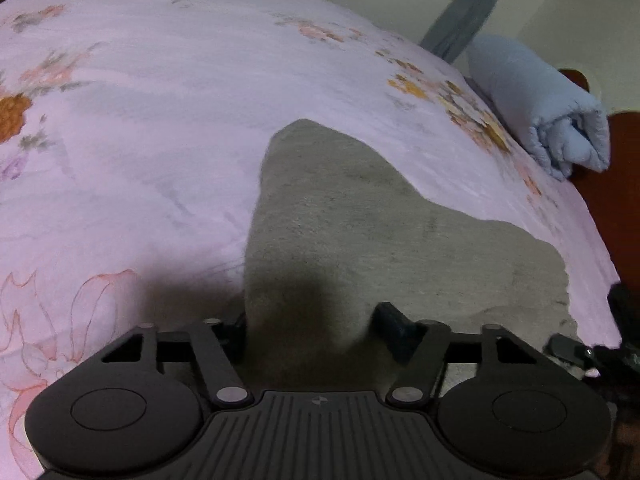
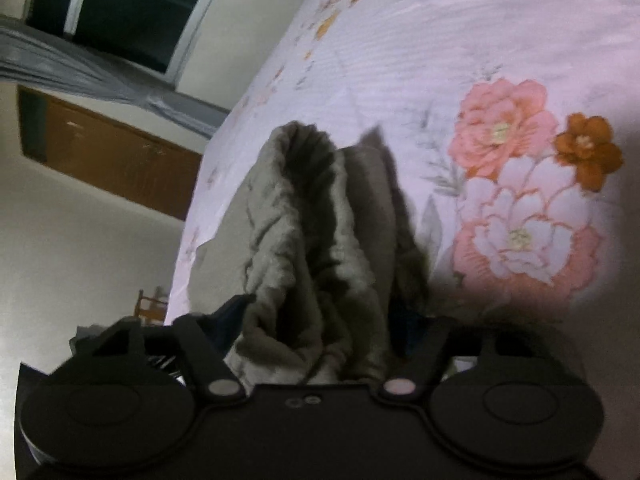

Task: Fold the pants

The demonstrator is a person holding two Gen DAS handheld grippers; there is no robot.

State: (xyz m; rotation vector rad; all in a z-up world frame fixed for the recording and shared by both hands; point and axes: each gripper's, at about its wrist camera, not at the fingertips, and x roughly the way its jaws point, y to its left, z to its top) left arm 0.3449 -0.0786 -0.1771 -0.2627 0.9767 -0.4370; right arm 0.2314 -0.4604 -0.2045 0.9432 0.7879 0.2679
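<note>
Grey pants (image 1: 360, 220) lie on a pink flowered bedsheet (image 1: 140, 120). My left gripper (image 1: 312, 324) is down on their near end. Cloth bulges up between its jaws and hides the left finger, while the right finger (image 1: 394, 322) presses against the bulge. In the right wrist view the pants (image 2: 304, 220) are bunched into upright folds on the sheet (image 2: 480, 40). My right gripper (image 2: 324, 316) has these folds squeezed between its fingers (image 2: 236, 310). Part of the right gripper (image 1: 580, 350) shows at the left view's right edge, by the pants' other side.
A rolled light-blue blanket (image 1: 540, 112) lies at the bed's far right edge, next to a red-brown surface (image 1: 624, 200). Off the bed stand a dark window (image 2: 120, 12), a grey curtain (image 2: 80, 76), a wooden cabinet door (image 2: 108, 156) and a small wooden chair (image 2: 150, 306).
</note>
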